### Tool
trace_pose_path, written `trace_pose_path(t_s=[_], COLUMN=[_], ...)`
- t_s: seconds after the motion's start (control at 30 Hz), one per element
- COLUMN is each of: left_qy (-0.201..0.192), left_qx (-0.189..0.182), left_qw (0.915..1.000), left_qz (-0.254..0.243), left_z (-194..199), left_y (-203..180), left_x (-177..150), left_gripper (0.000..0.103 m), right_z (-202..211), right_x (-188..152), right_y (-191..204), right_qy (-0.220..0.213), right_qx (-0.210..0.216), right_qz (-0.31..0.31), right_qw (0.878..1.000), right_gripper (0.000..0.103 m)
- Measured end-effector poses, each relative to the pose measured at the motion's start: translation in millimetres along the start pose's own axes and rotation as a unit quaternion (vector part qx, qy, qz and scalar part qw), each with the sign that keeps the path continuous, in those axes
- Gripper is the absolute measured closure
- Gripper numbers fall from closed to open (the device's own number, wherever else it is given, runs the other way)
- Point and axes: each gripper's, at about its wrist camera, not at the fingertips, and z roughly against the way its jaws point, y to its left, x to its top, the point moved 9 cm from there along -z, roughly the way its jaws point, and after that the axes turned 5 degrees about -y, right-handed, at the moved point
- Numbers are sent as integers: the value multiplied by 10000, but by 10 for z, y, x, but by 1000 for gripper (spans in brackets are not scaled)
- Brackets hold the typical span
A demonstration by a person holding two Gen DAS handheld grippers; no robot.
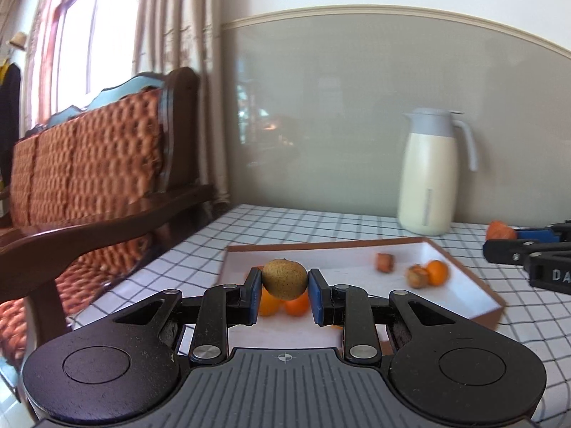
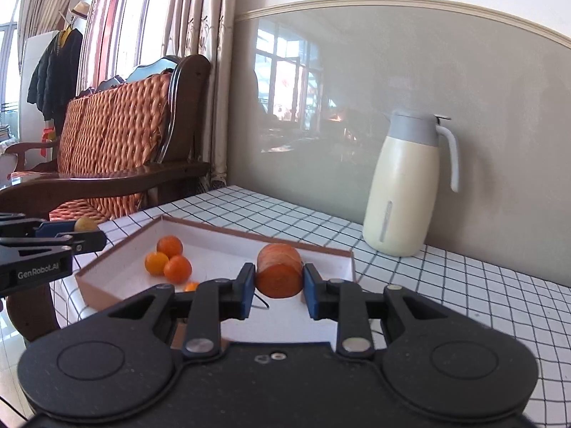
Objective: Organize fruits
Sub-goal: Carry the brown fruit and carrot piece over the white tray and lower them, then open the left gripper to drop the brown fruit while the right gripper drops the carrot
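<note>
Checked white tablecloth (image 1: 285, 221) fills the left wrist view, bearing a shallow brown-rimmed white cardboard tray (image 1: 464, 285) and 1 cream thermos jug with grey lid (image 1: 428, 178). Left gripper (image 1: 284, 280) clamps 1 brownish-green kiwi (image 1: 284, 278) above the tray; the right tool's side reads "DA". From the right wrist, the right gripper (image 2: 279, 278) pinches 1 orange cylindrical fruit chunk (image 2: 279, 274) over the tray, 3 small round oranges (image 2: 169, 258) lie clustered inside, and "GenRobot.AI" shows on the left tool.

Grey-panelled wall (image 2: 410, 71), curtained bright window (image 2: 135, 18), woven-cushion wooden bench (image 2: 114, 142), checked tablecloth (image 2: 464, 285)
</note>
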Motion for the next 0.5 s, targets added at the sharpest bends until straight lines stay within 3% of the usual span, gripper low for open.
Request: trace_pose_path(t_s=[0.5], left_qy=[9], left_qx=[194], left_qw=[9998], left_qz=[89], left_z=[-593], left_y=[229], left_x=[128], left_gripper=[75], right_z=[-540], right_x=[149], right_y=[-97], right_qy=[-61], right_qx=[-81], right_qz=[-131], right_qw=[9999], right_gripper=[84])
